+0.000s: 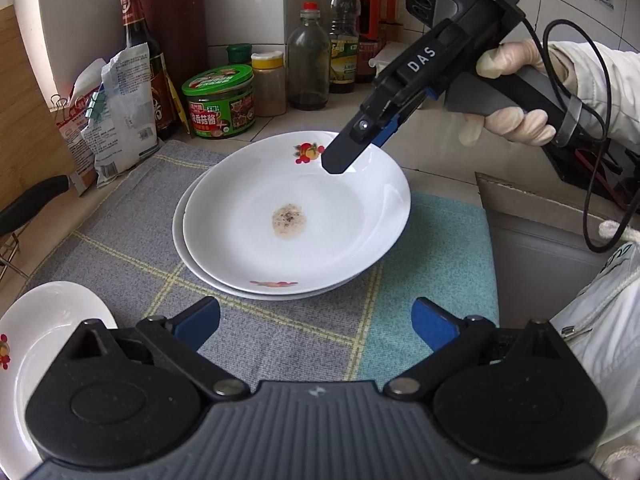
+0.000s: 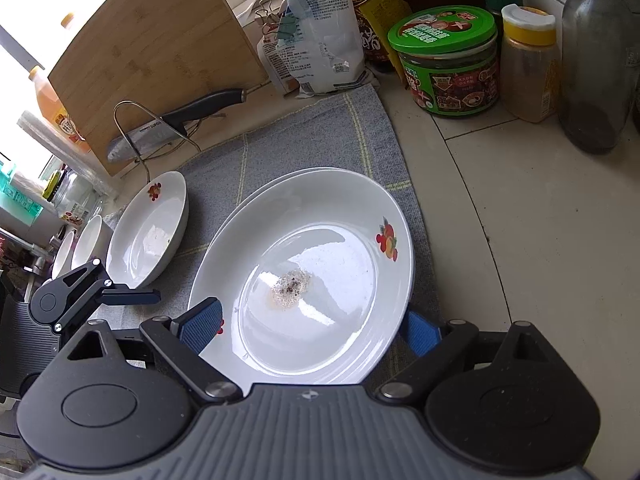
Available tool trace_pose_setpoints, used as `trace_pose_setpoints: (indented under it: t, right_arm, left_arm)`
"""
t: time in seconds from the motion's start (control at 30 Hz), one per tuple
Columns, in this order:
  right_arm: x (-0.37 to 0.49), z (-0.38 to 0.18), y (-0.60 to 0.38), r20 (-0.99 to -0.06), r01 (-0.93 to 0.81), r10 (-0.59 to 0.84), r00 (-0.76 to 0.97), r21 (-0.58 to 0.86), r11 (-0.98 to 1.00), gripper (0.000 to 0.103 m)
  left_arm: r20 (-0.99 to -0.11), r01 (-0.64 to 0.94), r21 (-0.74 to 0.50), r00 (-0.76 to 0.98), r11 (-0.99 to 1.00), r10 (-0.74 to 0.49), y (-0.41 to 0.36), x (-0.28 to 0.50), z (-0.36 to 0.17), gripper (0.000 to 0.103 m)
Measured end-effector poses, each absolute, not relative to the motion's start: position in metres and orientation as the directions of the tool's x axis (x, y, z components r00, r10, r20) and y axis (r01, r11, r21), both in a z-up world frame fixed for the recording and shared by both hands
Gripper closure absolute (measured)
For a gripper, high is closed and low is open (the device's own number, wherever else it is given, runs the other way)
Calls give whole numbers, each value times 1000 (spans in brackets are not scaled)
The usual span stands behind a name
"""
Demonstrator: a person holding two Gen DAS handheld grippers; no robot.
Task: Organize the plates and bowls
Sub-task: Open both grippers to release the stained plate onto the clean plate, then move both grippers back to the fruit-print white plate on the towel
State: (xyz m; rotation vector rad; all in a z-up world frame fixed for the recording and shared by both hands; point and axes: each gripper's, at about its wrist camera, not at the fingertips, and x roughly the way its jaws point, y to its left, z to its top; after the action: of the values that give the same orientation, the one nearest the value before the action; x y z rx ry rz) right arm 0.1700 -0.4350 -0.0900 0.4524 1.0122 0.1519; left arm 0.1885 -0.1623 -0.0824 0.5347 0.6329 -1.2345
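Underneath, checked grey cloth [image 2: 304,148] covers tiled counter [image 2: 520,220]; plates [image 2: 320,264] stacked.

Bright window daylight, glare, fisheye-warped edges.

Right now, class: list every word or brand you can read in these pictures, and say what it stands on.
"DAS": on the right gripper.
"SUPOR": on the knife blade, faint.
Green-lidded jar, dark bottle, white packet: print too small or blurred to read.
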Motion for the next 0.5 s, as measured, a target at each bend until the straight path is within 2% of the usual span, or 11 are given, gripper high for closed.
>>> trace_pose_setpoints:
  t: [0.23,0.37,0.5]
  right_arm:
    - [162,-88,-424,-795,97,279,539,387,917,5]
    - [157,-86,-416,-791,92,254,557,363,927,0]
    - [152,-79,-402,-796,80,186,575,282,956,0]
  left_arm:
    - [-684,961,36,224,275,-694,-144,180,-81,2]
    - [-673,948,36,258,318,-693,-134,175,-80,1]
    - [-660,915,42,326,401,-677,-123,170,-77,1]
